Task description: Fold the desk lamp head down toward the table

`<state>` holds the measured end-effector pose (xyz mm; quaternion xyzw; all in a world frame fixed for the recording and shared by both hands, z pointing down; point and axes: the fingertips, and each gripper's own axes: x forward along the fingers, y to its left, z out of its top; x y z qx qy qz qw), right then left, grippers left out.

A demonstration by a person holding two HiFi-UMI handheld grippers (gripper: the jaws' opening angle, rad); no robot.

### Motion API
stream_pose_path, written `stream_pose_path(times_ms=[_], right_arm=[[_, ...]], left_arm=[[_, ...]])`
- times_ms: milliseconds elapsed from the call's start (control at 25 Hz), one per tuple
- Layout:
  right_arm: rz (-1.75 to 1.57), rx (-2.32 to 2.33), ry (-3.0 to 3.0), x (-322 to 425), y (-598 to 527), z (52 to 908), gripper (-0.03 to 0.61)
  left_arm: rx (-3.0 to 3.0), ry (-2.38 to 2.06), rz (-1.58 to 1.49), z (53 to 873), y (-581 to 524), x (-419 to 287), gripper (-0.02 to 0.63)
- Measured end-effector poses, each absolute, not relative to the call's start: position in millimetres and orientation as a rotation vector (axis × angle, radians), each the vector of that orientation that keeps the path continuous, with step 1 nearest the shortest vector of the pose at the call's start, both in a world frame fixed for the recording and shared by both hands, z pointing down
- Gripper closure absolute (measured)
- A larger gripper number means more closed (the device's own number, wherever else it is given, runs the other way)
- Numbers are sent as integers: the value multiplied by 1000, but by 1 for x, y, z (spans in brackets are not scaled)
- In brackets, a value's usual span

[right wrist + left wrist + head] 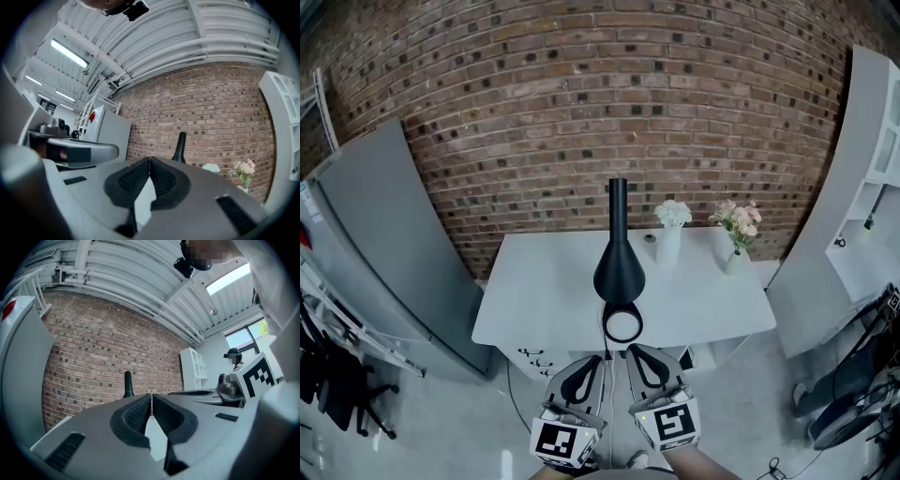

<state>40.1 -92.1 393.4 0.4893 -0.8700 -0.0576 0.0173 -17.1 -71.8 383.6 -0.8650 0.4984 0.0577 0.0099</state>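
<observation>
The lamp (pixel 619 262) stood tall on the white surface (pixel 534 281), near its front edge. The left tool (pixel 598 364) and the right tool (pixel 630 356) hung side by side just in front of it, not touching it. Both were pressed together, holding nothing.

A white table (pixel 534 300) is seen ahead of the right gripper (pixel 630 352). On it a lamp (pixel 619 267) is stood straight ahead, with a white-flower vase (pixel 669 246) and a pink-flower vase (pixel 734 260) beyond, rightward.
</observation>
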Motion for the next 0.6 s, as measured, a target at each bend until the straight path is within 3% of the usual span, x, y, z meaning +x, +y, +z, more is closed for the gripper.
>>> stream_pose_path(times_ms=[600], right_arm=[[-166, 1475, -2709, 16, -100, 398, 561]], left_arm=[[-2682, 1572, 180, 383, -82, -39, 595]])
